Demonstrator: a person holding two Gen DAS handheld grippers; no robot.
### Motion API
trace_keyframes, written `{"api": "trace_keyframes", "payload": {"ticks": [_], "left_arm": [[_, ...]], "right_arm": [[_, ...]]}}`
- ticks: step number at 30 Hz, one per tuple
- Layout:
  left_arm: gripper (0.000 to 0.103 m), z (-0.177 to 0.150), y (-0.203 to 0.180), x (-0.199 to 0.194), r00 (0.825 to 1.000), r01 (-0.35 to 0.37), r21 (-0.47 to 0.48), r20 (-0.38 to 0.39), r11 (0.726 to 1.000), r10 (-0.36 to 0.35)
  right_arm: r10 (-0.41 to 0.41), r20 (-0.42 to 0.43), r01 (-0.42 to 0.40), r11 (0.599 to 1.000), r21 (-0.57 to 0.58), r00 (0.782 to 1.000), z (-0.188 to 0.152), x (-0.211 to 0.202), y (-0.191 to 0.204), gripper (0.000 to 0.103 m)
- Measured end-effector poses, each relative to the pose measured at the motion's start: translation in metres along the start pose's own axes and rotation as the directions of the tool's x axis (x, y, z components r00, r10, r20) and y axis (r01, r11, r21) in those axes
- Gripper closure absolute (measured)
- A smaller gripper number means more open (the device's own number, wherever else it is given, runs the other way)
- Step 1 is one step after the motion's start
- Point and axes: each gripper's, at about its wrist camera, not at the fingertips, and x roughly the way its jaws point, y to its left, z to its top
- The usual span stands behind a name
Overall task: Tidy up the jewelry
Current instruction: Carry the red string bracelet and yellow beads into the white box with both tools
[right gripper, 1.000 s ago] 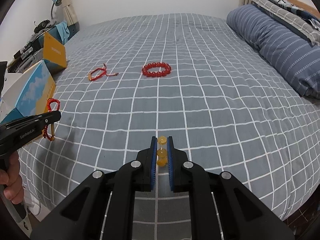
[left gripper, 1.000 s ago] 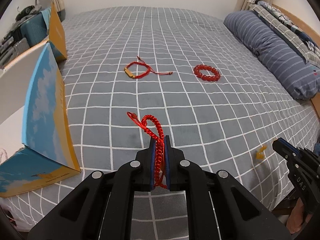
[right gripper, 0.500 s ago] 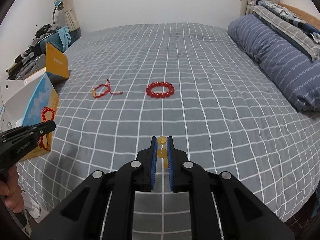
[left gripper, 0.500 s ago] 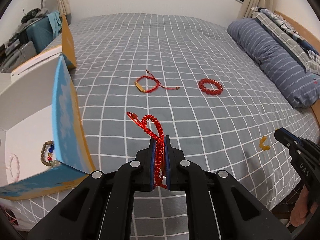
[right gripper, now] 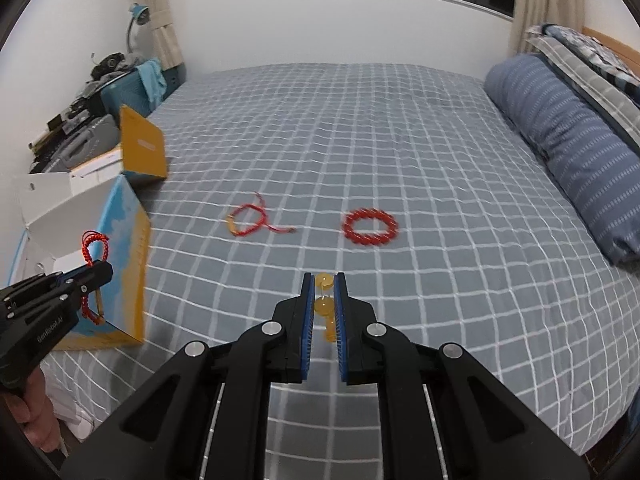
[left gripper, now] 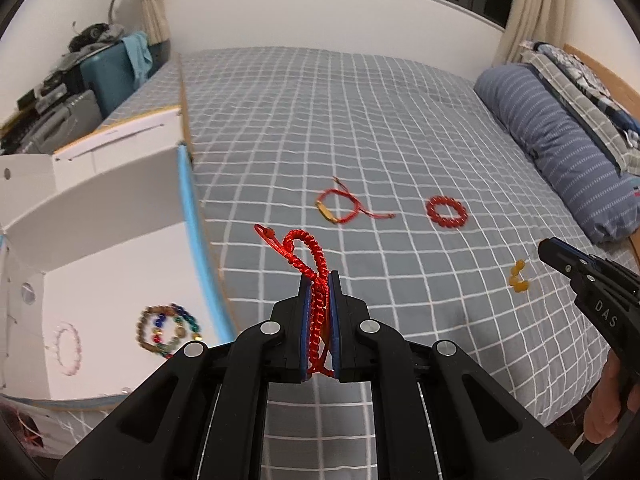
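**Both bracelets lifted; box interior now in view**

The left gripper (left gripper: 319, 300) has its fingers pinching the red braided bracelet (left gripper: 312, 264); the right gripper (right gripper: 324, 304) has its fingers pinching the amber bead bracelet (right gripper: 325, 306). Compared with a second ago, both loads have risen off the bed (left gripper: 360, 128), and the open box (left gripper: 100, 248) has swung into the left view, showing two beaded bracelets inside. Judgement: transfer to the box is underway. Farther out, the red cord bracelet (left gripper: 340, 208) and the red bead bracelet (left gripper: 446, 212) remain on the bed.
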Motion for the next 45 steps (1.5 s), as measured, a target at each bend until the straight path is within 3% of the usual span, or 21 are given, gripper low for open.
{"api": "trace_keyframes", "payload": {"ticks": [13,20,27,32,45], "left_arm": [[0.096,0.016,0.086,-0.04,0.993,-0.104,-0.098,0.038,0.99,0.108],[0.096,0.008,0.146,-0.058,0.978,-0.189,-0.177,0.058,0.966,0.202],[0.096,-0.011,0.204,-0.059,0.965,-0.25,-0.236,0.012,0.939,0.26],[0.096,-0.031,0.236,-0.047,0.96,-0.276,-0.269,-0.039,0.923,0.276],[0.096,-0.059,0.269,-0.003,0.952,-0.297,-0.28,-0.16,0.913,0.261]], "right_arm": [[0.117,0.035,-0.112,0.987,-0.113,0.993,0.048,-0.003,0.103,0.094],[0.222,0.014,-0.215,0.957,-0.193,0.975,0.056,-0.002,0.18,0.094],[0.323,-0.022,-0.317,0.911,-0.265,0.946,0.05,0.005,0.249,0.094],[0.31,-0.085,-0.321,0.902,-0.288,0.947,0.033,0.031,0.285,0.094],[0.25,-0.223,-0.305,0.916,-0.262,0.942,0.002,0.085,0.307,0.094]]}}
